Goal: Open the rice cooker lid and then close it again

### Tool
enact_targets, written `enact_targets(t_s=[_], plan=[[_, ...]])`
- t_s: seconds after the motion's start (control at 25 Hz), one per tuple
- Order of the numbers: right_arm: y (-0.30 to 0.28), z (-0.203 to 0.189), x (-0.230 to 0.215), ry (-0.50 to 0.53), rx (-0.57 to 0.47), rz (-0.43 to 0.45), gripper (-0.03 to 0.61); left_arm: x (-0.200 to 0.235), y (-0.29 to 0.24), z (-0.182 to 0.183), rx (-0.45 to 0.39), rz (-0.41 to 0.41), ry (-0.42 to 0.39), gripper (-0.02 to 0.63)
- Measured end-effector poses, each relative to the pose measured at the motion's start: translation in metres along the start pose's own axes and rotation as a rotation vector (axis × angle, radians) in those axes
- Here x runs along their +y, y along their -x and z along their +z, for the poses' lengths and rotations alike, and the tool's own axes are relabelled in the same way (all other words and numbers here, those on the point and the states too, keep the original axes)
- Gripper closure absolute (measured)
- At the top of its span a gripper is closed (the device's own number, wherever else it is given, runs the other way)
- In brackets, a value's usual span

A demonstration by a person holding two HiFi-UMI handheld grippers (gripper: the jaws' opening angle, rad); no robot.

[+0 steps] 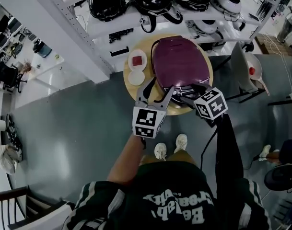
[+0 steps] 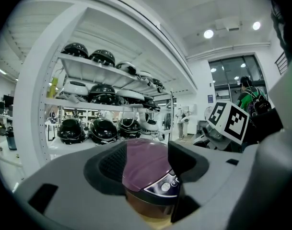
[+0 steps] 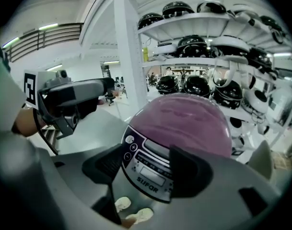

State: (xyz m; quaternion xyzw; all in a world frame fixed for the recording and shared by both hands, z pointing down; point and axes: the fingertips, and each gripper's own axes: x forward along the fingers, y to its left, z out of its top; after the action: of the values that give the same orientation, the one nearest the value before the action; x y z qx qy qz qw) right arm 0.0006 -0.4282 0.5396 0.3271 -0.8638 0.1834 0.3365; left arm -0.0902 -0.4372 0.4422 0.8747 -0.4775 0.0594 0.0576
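Observation:
A purple rice cooker (image 1: 179, 61) stands with its lid down on a round wooden table (image 1: 131, 87). My left gripper (image 1: 157, 91) hovers at the cooker's front left, jaws apart and nothing between them. In the left gripper view the left gripper (image 2: 148, 169) looks nearly level at the cooker (image 2: 143, 162). My right gripper (image 1: 184, 96) is at the cooker's front right, angled down. In the right gripper view the right gripper (image 3: 148, 174) stands open and frames the control panel (image 3: 148, 169) without pressing on it. The purple lid (image 3: 189, 123) rises behind the panel.
A red dish (image 1: 137, 60) and a white disc (image 1: 135, 78) lie on the table left of the cooker. White shelves (image 1: 136, 20) with dark helmets stand behind. A chair (image 1: 244, 66) is at the right. The person's shoes (image 1: 160, 150) are below the table edge.

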Motion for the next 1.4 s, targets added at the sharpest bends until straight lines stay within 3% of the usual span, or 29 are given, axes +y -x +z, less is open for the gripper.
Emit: enact_targets(t_s=[0.4, 1.4], plan=[[-0.003, -0.003, 0.0, -0.079, 0.017, 0.005, 0.261, 0.006, -0.007, 0.001, -0.001, 0.024, -0.001, 0.342], [-0.004, 0.0, -0.003, -0.113, -0.007, -0.003, 0.285, 0.014, -0.018, 0.008, -0.015, 0.037, 0.008, 0.342]])
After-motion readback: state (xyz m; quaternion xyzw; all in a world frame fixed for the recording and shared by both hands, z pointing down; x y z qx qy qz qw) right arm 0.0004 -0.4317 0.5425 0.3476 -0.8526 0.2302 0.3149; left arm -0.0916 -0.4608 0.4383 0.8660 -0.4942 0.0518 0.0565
